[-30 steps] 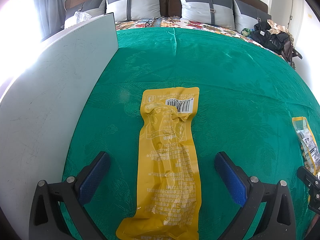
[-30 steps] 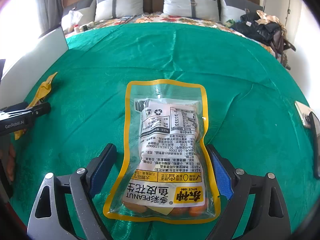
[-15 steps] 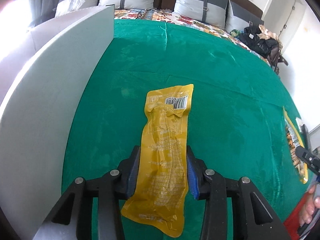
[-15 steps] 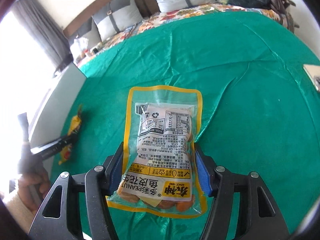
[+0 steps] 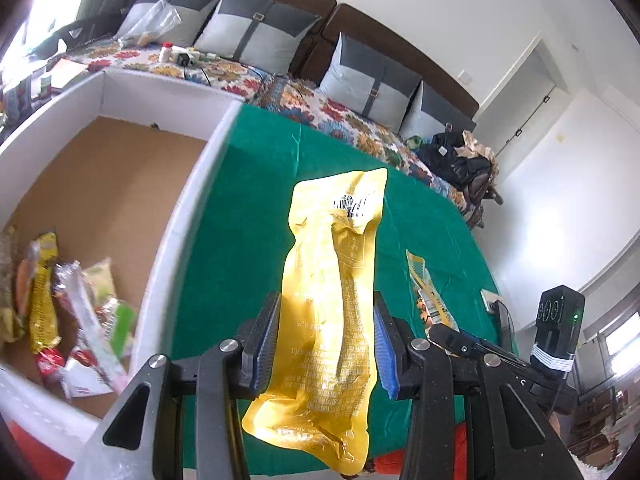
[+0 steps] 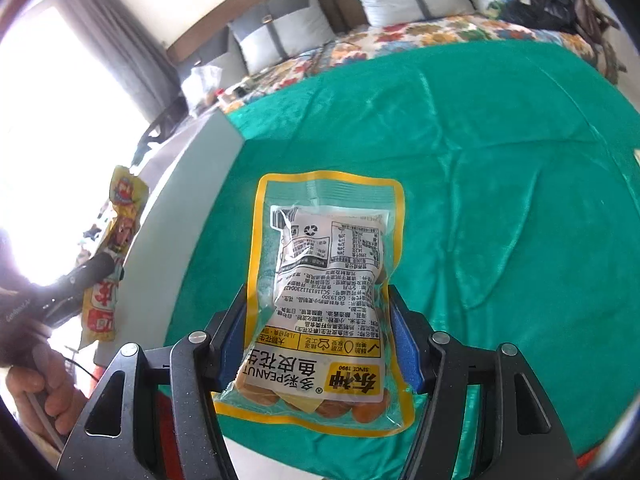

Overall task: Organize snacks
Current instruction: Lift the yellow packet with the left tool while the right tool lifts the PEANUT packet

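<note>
A long yellow snack packet hangs lifted above the green cloth, my left gripper shut on its lower part with both blue pads pressing its sides. A clear peanut bag with a yellow border is also off the cloth, held by my right gripper, which is shut on its sides. In the right wrist view the yellow snack packet shows at the far left beside the left gripper's finger. In the left wrist view the peanut bag shows edge-on at the right.
A white-walled cardboard box stands left of the green cloth; several snack packets lie in its near corner. Pillows and a floral bedspread lie behind. A dark bag sits at the far right. A hand holds the left gripper.
Both grippers went from wide open around their packets to shut on them, then rose with them off the cloth. The left view swung so that the box's inside now shows.
</note>
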`<state>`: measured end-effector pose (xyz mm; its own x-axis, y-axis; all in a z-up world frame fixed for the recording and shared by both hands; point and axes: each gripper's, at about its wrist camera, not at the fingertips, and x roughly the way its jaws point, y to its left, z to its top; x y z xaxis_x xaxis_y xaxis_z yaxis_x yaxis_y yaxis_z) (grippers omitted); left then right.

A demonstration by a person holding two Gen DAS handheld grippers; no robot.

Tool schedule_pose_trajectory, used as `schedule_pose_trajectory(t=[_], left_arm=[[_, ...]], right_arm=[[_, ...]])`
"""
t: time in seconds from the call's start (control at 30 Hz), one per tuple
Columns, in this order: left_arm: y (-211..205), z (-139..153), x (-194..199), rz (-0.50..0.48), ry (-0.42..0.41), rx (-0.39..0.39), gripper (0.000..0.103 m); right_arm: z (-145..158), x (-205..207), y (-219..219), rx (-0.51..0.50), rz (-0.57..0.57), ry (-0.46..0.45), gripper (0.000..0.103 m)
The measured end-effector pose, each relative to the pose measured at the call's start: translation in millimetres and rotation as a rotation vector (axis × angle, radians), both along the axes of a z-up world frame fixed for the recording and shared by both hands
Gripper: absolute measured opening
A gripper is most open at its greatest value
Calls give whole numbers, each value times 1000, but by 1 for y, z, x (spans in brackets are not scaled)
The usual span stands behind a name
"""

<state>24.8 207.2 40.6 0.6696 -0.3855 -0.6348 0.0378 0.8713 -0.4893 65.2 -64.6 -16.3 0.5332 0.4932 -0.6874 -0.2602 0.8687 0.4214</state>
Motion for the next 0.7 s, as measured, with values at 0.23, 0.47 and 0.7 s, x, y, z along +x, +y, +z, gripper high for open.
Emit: schedule_pose_trajectory(t=[0.23,0.47,0.7], left_arm=[[113,17,-12,204,-1,129,43],[186,-24,-21,356,113,213,43],[207,-60,-32,440,225,316,48]], right_arm=[[71,5,100,32,194,-126,66],[83,1,198,56,352,-114,66],[40,6,272,48,452,-19,72]])
